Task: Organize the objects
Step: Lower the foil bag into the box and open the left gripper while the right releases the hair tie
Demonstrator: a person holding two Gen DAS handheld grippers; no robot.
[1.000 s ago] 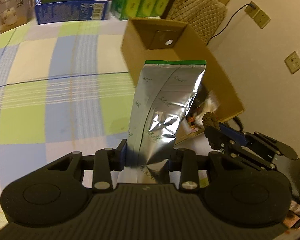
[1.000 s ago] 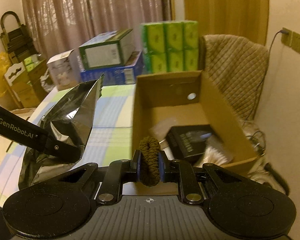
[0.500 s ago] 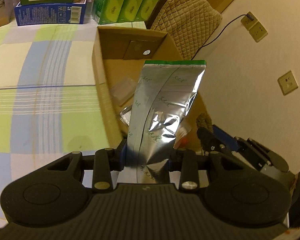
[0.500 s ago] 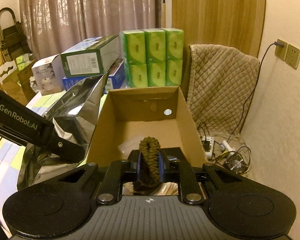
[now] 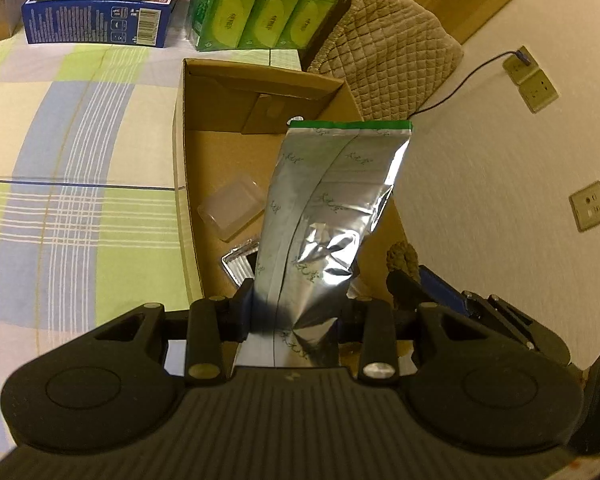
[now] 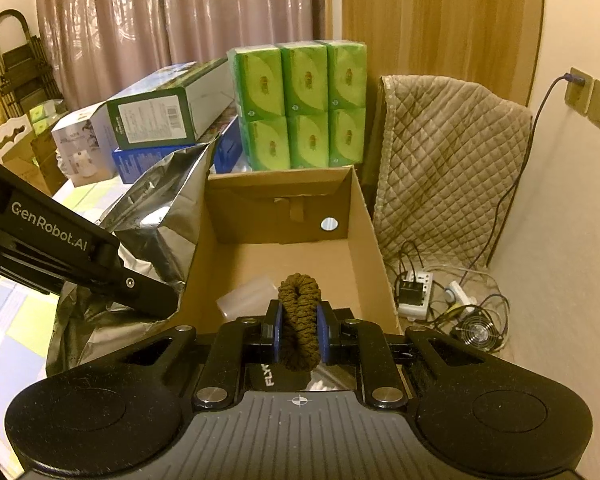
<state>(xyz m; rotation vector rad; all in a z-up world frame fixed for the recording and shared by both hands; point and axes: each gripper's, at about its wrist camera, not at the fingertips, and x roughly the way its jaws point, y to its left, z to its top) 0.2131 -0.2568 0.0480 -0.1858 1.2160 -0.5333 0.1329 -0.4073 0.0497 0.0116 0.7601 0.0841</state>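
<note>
Both grippers have shifted over the cardboard box, earlier at 1 o'clock. Left gripper clamps the silver foil pouch above the box interior; right gripper stays pinched tight on the brown braided cord.

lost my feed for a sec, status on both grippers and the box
Left gripper shut on silver foil bag. Right gripper shut on brown braided cord. Both over open cardboard box. Clear plastic case already inside.
</note>
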